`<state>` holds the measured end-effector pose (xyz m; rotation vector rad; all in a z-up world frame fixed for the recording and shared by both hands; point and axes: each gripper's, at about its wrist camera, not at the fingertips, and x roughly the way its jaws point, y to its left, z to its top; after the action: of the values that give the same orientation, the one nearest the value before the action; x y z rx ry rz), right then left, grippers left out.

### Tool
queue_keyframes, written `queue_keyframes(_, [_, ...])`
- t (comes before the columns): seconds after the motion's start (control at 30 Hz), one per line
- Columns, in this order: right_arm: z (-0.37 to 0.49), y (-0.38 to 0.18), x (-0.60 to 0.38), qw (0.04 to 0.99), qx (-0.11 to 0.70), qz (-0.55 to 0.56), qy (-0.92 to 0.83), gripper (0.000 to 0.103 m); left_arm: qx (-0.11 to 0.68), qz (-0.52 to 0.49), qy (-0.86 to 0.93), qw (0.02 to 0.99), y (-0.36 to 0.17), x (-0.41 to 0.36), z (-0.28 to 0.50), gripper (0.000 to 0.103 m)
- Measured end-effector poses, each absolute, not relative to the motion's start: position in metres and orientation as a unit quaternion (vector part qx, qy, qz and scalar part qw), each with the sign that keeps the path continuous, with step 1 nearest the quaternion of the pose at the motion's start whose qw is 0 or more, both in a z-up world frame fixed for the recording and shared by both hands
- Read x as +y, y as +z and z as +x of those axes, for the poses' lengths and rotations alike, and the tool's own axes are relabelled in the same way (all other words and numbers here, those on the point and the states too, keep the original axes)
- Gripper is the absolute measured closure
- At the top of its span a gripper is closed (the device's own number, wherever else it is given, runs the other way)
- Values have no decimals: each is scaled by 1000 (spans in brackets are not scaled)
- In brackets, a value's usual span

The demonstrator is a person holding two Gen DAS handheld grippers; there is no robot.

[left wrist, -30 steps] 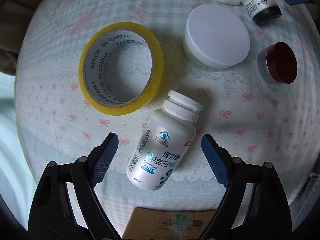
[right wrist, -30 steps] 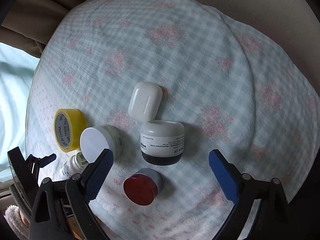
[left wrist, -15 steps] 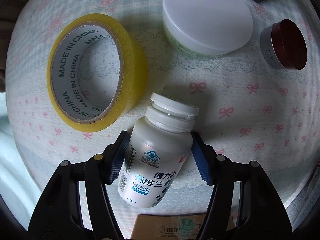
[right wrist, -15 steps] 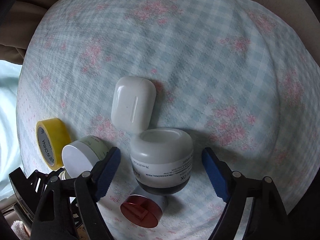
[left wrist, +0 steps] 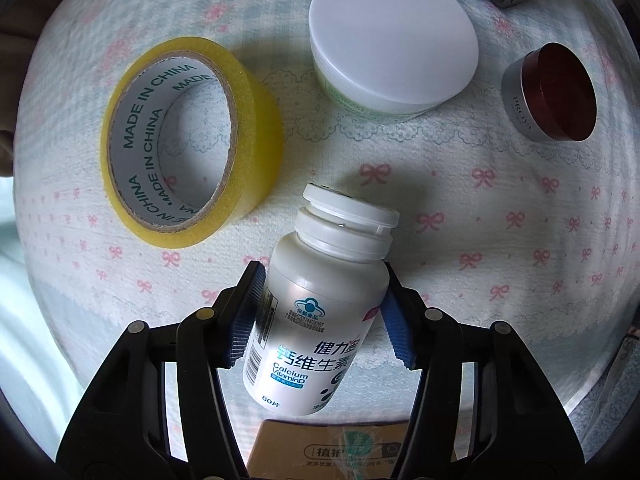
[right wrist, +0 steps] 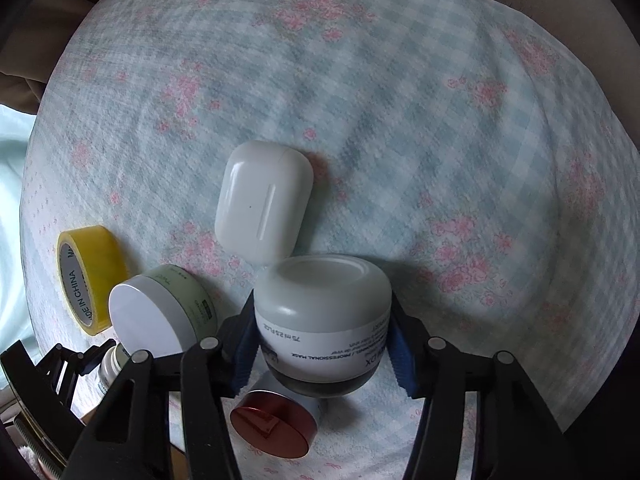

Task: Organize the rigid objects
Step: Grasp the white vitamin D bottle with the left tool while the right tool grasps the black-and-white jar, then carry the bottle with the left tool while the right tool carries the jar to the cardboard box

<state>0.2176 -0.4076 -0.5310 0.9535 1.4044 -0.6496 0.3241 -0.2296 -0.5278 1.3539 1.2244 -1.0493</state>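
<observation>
While tape roll flanks it, earbud case touches jar.

Tape, white-lidded tub and red jar are crowding the left view's upper half; the right view's checked cloth is lying open above the case.

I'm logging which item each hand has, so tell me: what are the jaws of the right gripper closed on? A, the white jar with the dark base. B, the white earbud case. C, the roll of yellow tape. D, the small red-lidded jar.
A: in the right wrist view the right gripper has both blue pads pressed against the sides of the white jar with the dark base.
</observation>
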Motion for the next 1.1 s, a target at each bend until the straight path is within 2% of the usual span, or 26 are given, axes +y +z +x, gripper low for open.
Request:
queue_keyframes(0.43, [215,-459,-411,657,587,386,-275,51,555,440,-404,579,-446,-227,334,51])
queue_keyframes(0.7, [217,-375,-399,717,569,319,-247,51,547,352,-380,658,-364,-204,344,51])
queue_keyframes(1.1, [212,-231,-288,812,521,229,-127,51,509,185,-318,778,-225,-71,323,51])
